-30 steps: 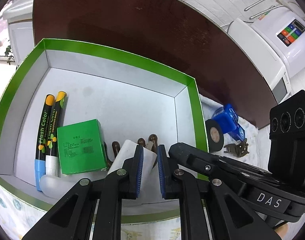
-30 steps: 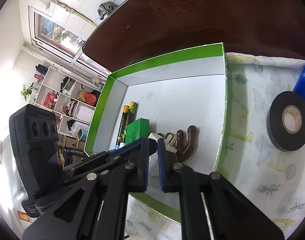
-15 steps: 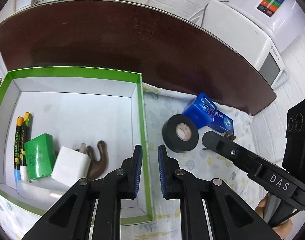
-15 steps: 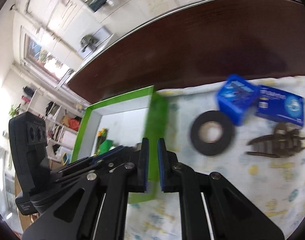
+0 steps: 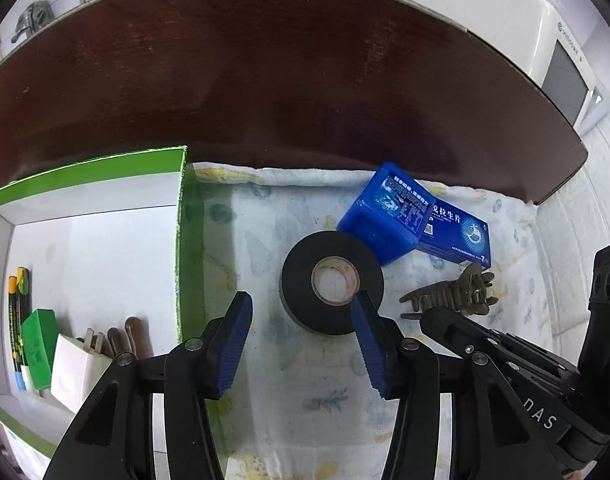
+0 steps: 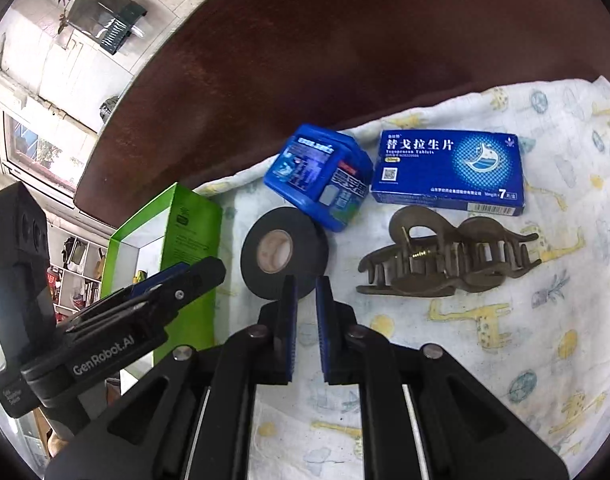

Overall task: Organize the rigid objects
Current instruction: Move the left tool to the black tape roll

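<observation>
A black tape roll [image 5: 332, 282] lies flat on the printed cloth; it also shows in the right wrist view [image 6: 284, 252]. My left gripper [image 5: 301, 312] is open and empty, just short of the roll. My right gripper [image 6: 305, 294] is shut and empty, near the roll's front edge. Behind the roll lie a blue tub [image 6: 319, 176], a blue tablet box [image 6: 449, 170] and a brown hair claw [image 6: 445, 264]. The green-rimmed box [image 5: 93, 176] at the left holds two markers [image 5: 16, 312], a green carton [image 5: 39, 346], a white charger [image 5: 75, 374] and a brown hook [image 5: 133, 330].
The printed cloth [image 6: 525, 340] covers the near part of a dark wooden table [image 5: 265, 80]. A white appliance [image 5: 561, 60] stands beyond the table's right edge. Shelves and a window [image 6: 29, 148] are at the far left in the right wrist view.
Both grippers have swung right, from above the green-rimmed box to the loose items on the cloth. My left gripper has opened wide. My right gripper has stayed shut.
</observation>
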